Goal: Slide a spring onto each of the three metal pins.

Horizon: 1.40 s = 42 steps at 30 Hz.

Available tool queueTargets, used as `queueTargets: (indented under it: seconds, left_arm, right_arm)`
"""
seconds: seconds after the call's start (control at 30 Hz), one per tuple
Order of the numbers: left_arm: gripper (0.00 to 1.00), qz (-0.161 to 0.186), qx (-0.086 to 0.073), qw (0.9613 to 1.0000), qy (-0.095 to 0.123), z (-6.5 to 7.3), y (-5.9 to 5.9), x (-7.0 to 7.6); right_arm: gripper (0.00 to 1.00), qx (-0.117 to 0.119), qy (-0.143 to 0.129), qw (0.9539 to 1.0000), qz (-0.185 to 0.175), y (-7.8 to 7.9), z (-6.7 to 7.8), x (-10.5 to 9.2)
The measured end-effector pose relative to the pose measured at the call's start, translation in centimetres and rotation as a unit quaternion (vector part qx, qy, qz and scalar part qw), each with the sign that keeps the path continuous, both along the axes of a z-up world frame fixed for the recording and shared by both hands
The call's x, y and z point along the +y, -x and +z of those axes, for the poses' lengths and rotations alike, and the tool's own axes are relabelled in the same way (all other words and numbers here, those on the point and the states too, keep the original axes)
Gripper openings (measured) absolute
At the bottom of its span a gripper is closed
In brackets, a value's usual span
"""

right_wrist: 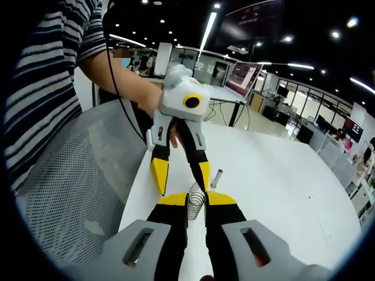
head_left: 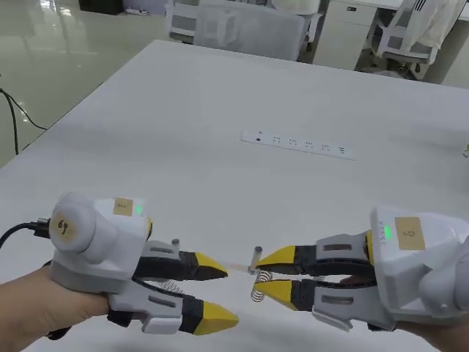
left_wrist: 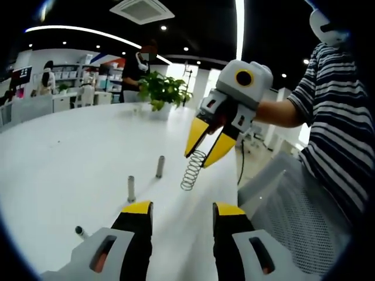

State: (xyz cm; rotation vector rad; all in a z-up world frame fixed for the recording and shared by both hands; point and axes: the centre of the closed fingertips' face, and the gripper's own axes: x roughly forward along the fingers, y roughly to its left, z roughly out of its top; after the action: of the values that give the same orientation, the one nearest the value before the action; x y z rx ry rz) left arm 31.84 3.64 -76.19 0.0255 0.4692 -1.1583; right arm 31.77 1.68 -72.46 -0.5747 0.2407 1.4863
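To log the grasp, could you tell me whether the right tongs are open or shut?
Shut on the spring: the yellow tips of the right tongs pinch its coil.

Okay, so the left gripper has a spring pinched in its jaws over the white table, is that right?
Not quite: the spring is pinched in the right gripper, not the left. The right gripper view shows it between that gripper's own jaws. The left gripper is open with nothing in it. The spring is indeed over the white table.
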Motion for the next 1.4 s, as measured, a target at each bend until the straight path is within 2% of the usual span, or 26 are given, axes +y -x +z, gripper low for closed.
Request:
queueTargets:
  seconds: [0.07,0.33,0.67,0.9,1.0,1.17,1.4]
  left_arm:
    - [0.37,0.008,0.005,1.0,0.002,-0.1,0.0,0.5]
    - [0.44,0.04,0.004,0.9992,0.004,0.1,0.0,2.6]
    - [0.59,0.075,0.01,0.9971,-0.001,-0.1,0.1,5.1]
    - [0.85,0.119,-0.002,0.9927,-0.015,-0.4,-0.8,7.1]
    - [0.91,0.131,-0.003,0.9913,-0.016,-0.5,-1.0,7.7]
    - [0.98,0.147,-0.004,0.9889,-0.017,-0.5,-1.2,8.4]
    - [0.98,0.159,-0.004,0.9872,-0.016,-0.6,-1.1,9.4]
  right_arm:
    - [0.07,-0.001,0.0,1.0,-0.003,-0.1,-0.1,0.0]
    - [0.07,-0.004,0.004,0.9999,-0.011,-0.5,-0.4,-0.2]
    - [0.07,-0.013,0.008,0.9995,-0.029,-1.3,-0.7,-0.5]
    - [0.07,-0.013,0.009,0.9988,-0.045,-2.0,-1.0,-0.8]
    - [0.07,-0.012,0.008,0.9987,-0.05,-2.2,-1.1,-0.8]
    - [0.07,-0.012,0.009,0.9985,-0.053,-2.4,-1.2,-0.8]
    - [0.07,-0.015,0.01,0.998,-0.061,-2.8,-1.2,-0.7]
